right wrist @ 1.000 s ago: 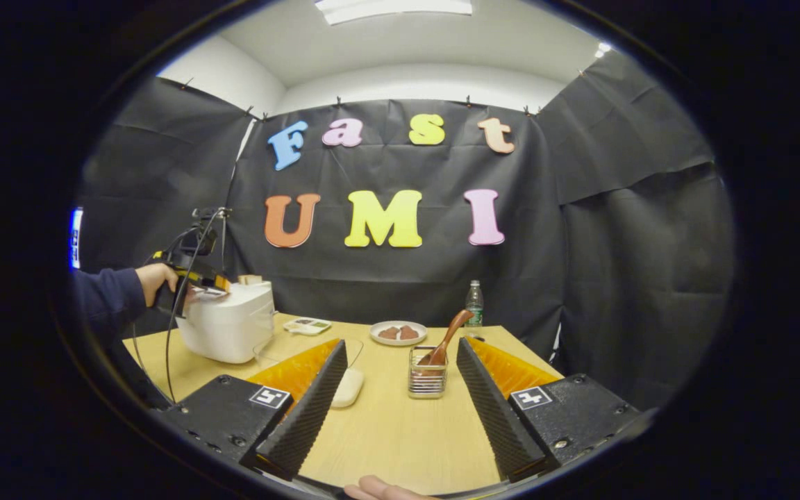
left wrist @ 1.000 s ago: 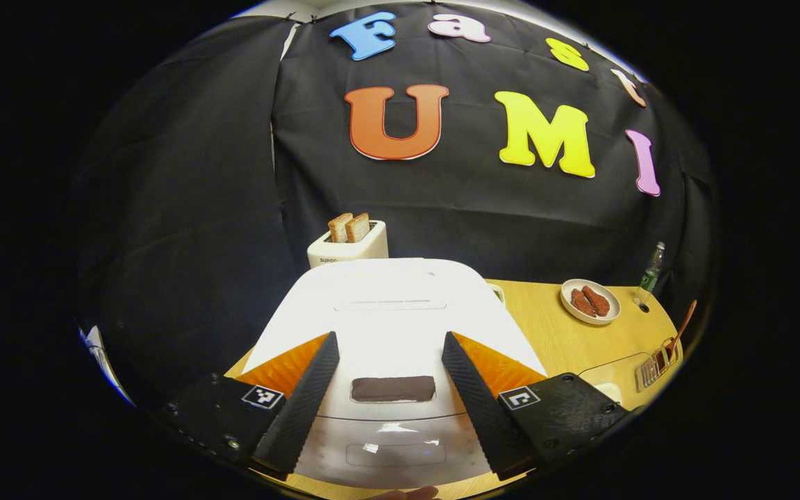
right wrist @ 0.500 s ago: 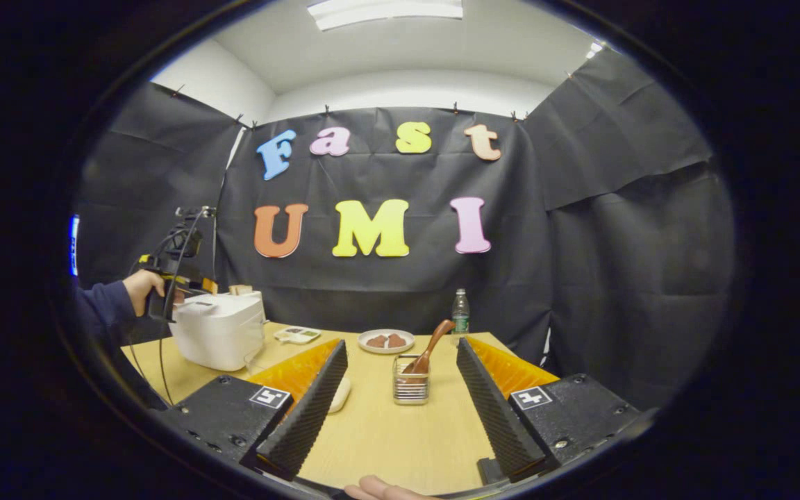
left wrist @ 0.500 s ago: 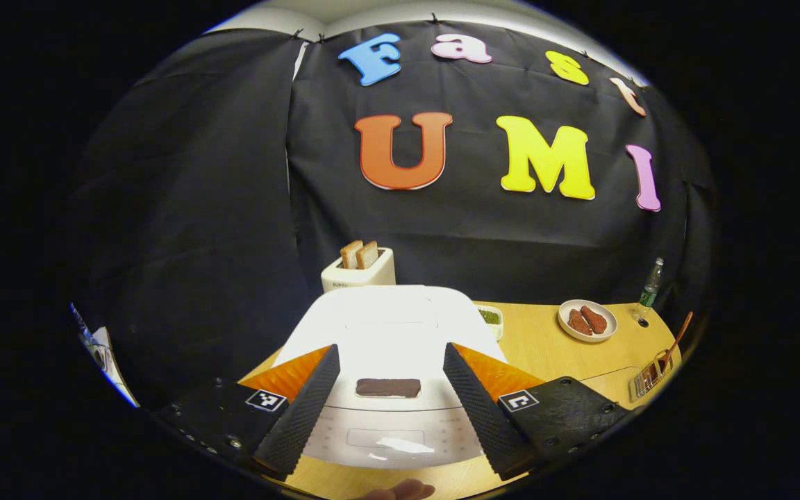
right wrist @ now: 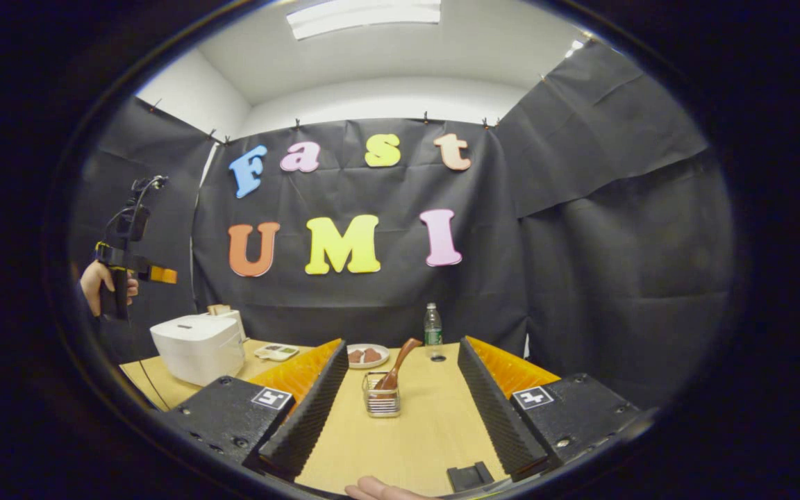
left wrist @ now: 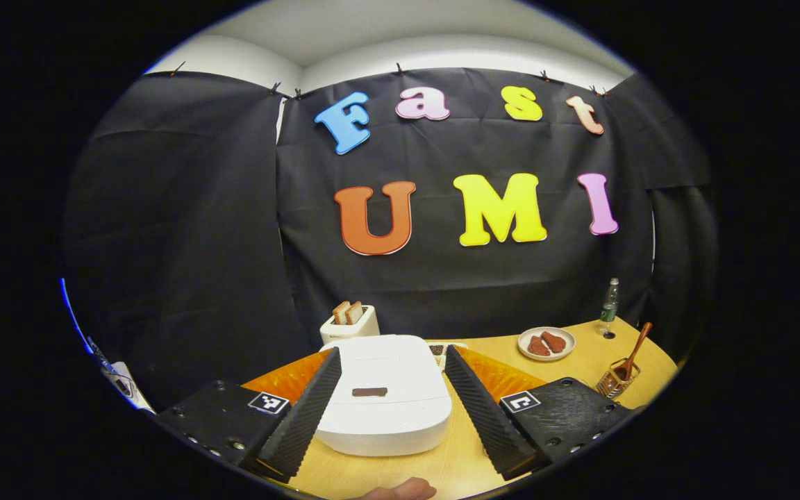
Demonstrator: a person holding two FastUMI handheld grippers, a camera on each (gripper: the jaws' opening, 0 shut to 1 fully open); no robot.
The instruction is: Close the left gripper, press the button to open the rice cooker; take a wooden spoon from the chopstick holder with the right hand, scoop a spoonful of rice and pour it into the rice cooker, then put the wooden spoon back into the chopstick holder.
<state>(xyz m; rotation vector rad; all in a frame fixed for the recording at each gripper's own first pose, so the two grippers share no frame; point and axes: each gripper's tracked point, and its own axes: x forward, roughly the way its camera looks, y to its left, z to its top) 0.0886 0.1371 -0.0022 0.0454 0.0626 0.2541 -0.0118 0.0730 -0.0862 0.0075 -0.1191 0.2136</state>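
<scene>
Rice cooker [left wrist: 386, 396] lid down on desk [right wrist: 407, 430]. Left gripper [left wrist: 389, 410] jaws spread, above it. Right gripper [right wrist: 400, 410] jaws spread, facing chopstick holder [right wrist: 380, 401] with wooden spoon [right wrist: 397, 364].

Left gripper [left wrist: 389, 406] up close: two long wedge-shaped fingers with ribbed, sawtooth-textured inner faces, bolted onto flat textured plates. Each plate carries a small square black-and-white marker, with round screws dotted along the outer edges. Same build on the right gripper [right wrist: 400, 410], markers and screws alike. Farther off in the right gripper view, that other gripper's handle has a yellow band, with thin cables looping up from it.
</scene>
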